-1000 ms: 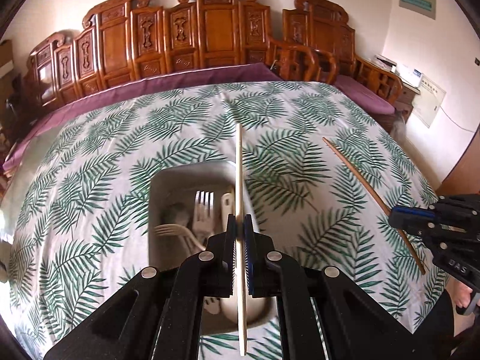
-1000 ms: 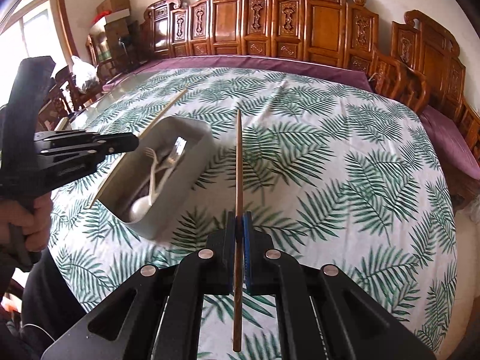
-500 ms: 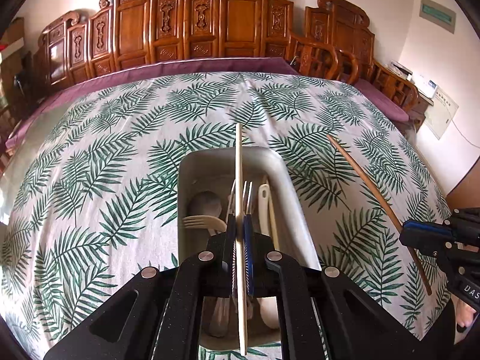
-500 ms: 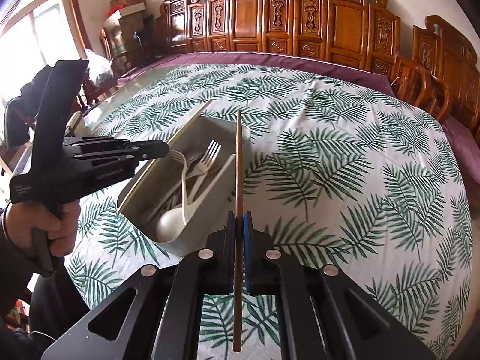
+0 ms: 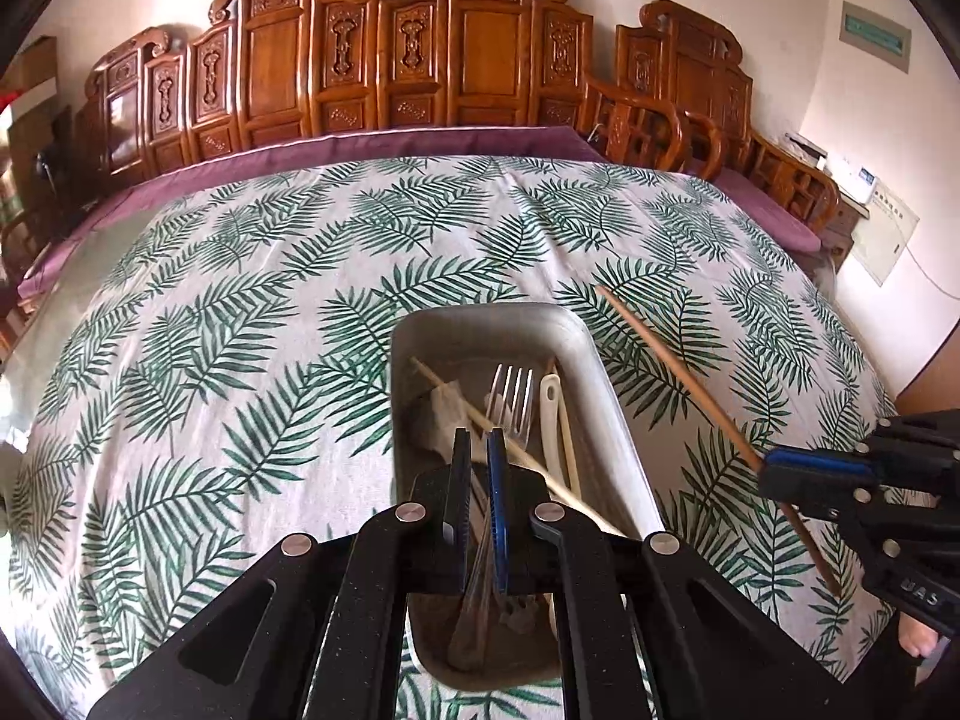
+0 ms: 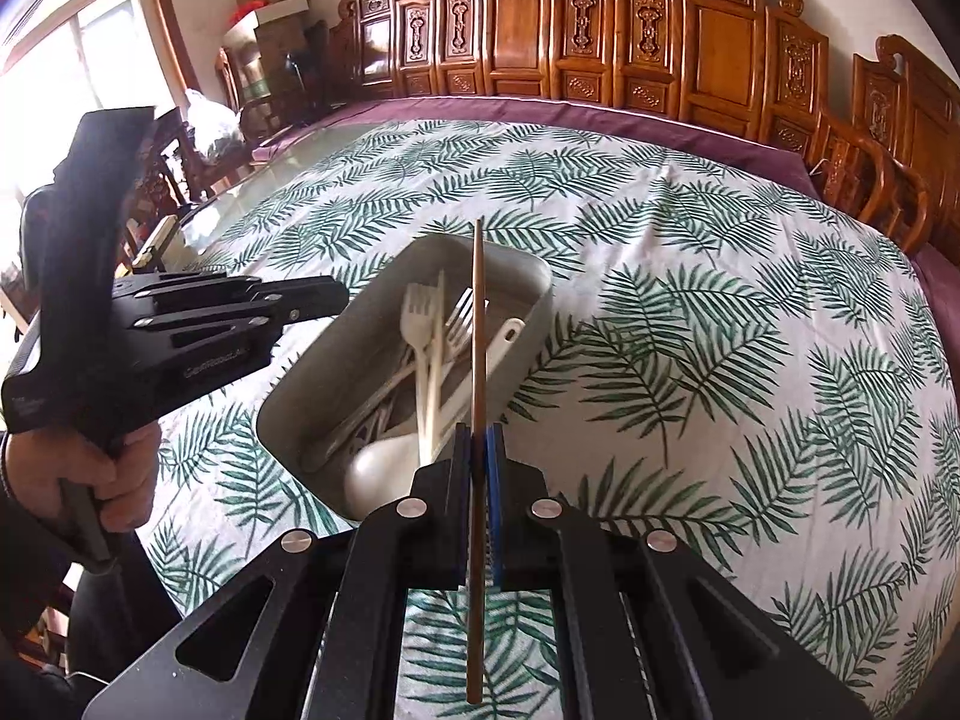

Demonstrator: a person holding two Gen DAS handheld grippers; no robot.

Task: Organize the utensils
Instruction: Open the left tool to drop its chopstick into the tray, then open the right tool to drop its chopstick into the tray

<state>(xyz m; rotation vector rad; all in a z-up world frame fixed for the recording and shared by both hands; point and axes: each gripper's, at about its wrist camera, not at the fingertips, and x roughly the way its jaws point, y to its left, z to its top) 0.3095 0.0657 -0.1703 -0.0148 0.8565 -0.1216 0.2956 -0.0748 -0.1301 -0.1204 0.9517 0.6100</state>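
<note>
Though unseen leftward, left hand rightward.

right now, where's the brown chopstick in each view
left wrist: brown chopstick at right, slanting over the cloth beside the tray, gripped by the right claw.
right wrist: dead centre, running up the picture, clamped in the right claw.
shared landmark: the tray.

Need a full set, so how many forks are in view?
2: a white plastic fork and a metal fork, both in the tray; more may lie hidden underneath.
</note>
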